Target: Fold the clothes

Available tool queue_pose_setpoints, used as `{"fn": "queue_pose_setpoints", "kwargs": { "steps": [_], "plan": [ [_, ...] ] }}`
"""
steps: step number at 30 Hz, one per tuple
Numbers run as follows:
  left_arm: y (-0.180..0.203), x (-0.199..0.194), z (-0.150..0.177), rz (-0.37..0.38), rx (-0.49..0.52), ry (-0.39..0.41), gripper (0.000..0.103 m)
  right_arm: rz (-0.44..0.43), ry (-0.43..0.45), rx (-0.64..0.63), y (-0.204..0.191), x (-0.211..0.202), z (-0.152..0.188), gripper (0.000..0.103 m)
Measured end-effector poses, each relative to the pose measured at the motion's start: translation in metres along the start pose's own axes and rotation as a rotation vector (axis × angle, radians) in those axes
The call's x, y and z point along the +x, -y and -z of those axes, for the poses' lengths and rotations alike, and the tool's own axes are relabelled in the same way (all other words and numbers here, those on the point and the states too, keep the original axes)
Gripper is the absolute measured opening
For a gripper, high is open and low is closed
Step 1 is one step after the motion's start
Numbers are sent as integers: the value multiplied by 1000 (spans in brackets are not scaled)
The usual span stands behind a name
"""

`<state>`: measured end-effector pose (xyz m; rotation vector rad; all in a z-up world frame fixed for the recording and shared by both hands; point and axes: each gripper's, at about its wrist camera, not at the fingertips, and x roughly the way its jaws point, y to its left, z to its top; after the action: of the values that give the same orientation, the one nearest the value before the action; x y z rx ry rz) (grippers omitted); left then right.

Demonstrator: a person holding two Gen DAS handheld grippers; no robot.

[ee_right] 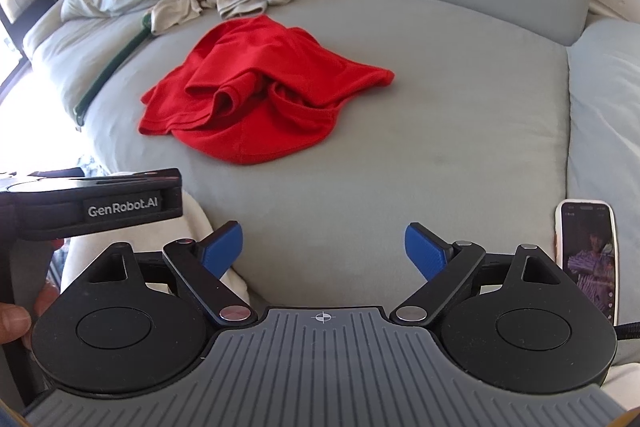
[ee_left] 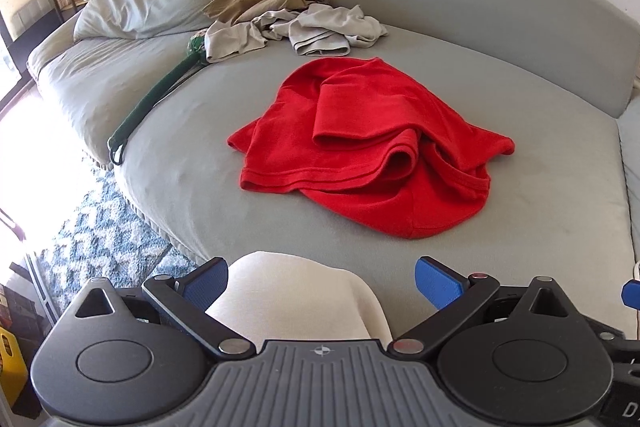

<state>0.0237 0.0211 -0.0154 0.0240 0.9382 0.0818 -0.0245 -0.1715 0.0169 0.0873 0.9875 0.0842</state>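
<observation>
Both grippers clear of the red shirt point(ee_left: 368, 147), nothing picked up yet.

Shirt lies crumpled mid-cushion on the sofa point(ee_left: 500, 39); grey clothes point(ee_left: 320, 29) heaped just behind it, waiting. My left gripper point(ee_left: 322, 283) and right gripper point(ee_right: 324, 247) hang well short of the shirt, jaws wide and empty, likely ready to take its near hem. Phone point(ee_right: 588, 259) sits right of it.
</observation>
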Motion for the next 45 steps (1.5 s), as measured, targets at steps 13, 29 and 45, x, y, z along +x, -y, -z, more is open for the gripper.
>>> {"fn": "queue_pose_setpoints", "kwargs": {
  "steps": [13, 29, 45],
  "plan": [
    [-17, 54, -23, 85, -61, -59, 74, -90, 177, -132, -4, 57, -49, 84],
    [-10, 106, -45, 100, -108, -118, 75, -31, 164, -450, -47, 181, -111, 32],
    [25, 84, -43, 242, 32, -52, 75, 169, 305, 695, 199, 66, -131, 8]
  ]
}}
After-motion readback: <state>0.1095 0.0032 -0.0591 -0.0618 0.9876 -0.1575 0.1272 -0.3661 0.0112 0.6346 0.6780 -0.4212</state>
